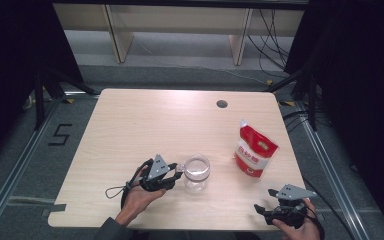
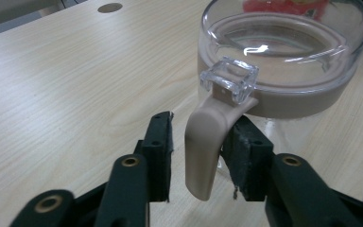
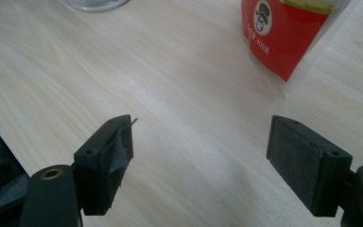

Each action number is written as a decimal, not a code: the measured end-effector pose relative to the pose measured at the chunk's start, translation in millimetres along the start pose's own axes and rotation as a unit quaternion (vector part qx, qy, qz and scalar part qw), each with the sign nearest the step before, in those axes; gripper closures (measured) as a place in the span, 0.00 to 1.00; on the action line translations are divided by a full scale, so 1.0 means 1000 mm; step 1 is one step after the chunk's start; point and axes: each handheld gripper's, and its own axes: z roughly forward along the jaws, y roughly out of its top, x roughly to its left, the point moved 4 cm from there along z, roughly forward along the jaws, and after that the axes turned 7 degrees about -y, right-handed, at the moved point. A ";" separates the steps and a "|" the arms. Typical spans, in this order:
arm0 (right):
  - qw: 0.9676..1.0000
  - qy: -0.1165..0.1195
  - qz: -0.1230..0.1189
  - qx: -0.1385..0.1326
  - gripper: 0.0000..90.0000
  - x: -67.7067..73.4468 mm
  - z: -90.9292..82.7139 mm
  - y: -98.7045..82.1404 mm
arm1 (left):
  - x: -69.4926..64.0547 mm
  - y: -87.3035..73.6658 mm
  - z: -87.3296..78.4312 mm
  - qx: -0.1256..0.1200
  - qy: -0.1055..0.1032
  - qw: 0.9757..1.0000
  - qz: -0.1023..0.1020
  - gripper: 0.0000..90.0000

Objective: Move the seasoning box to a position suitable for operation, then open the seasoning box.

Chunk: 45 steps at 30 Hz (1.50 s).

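Clear glass jar (image 1: 197,173) with a beige collar and curved beige handle (image 2: 204,149) stands near the table's (image 1: 145,120) front edge. Your left gripper (image 1: 178,175) straddles that handle, jaws parted, one pad touching it. Your right gripper (image 1: 261,210) hangs released at the near right corner, the red-and-white pouch (image 1: 254,151) beyond.

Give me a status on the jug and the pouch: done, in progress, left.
Nothing looks done: the clear glass jug with the beige handle has its lid on, and the red-and-white spouted pouch stands untouched. In progress: the left gripper straddles the jug's handle, jaws not yet closed. Left: the right gripper waits open, short of the pouch.
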 end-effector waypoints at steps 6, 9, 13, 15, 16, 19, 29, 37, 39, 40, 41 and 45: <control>1.000 0.002 0.017 0.006 0.27 -0.001 0.000 -0.002 | -0.003 -0.001 -0.012 -0.013 -0.019 0.998 -0.058 0.55; 1.000 0.000 0.007 0.001 0.27 -0.003 -0.001 -0.001 | -0.006 -0.004 -0.017 -0.001 -0.015 0.998 -0.061 0.50; 1.000 -0.002 0.009 0.001 0.27 -0.002 0.000 -0.002 | -0.008 -0.008 -0.022 0.002 -0.010 0.998 -0.062 0.48; 1.000 -0.004 0.007 0.001 0.27 -0.002 0.000 -0.002 | -0.010 -0.009 -0.026 0.004 -0.006 0.998 -0.067 0.47; 1.000 -0.004 0.007 0.001 0.27 -0.002 -0.001 -0.002 | -0.010 -0.010 -0.029 0.006 -0.006 0.998 -0.059 0.46; 1.000 -0.005 0.014 0.005 0.27 -0.002 -0.001 -0.003 | -0.011 -0.011 -0.034 0.003 -0.002 0.998 -0.064 0.45; 1.000 -0.004 0.011 0.004 0.27 -0.002 -0.001 -0.003 | -0.014 -0.015 -0.044 -0.003 0.015 0.995 -0.096 0.41; 1.000 0.001 0.010 0.006 0.27 0.000 0.000 -0.002 | -0.012 -0.008 -0.049 -0.026 0.009 0.994 -0.103 0.53; 1.000 0.003 0.012 0.009 0.27 0.000 0.000 -0.002 | -0.013 -0.004 -0.049 -0.034 0.006 0.994 -0.106 0.63; 1.000 0.001 0.013 0.008 0.27 0.000 0.000 -0.002 | -0.013 -0.002 -0.049 -0.038 0.004 0.994 -0.099 0.67; 1.000 0.000 0.013 0.008 0.27 0.000 0.000 -0.002 | -0.014 0.000 -0.050 -0.039 0.009 0.994 -0.098 0.71; 1.000 0.003 0.009 0.009 0.27 0.000 0.000 -0.002 | -0.016 0.008 -0.049 -0.054 0.010 0.995 -0.083 0.86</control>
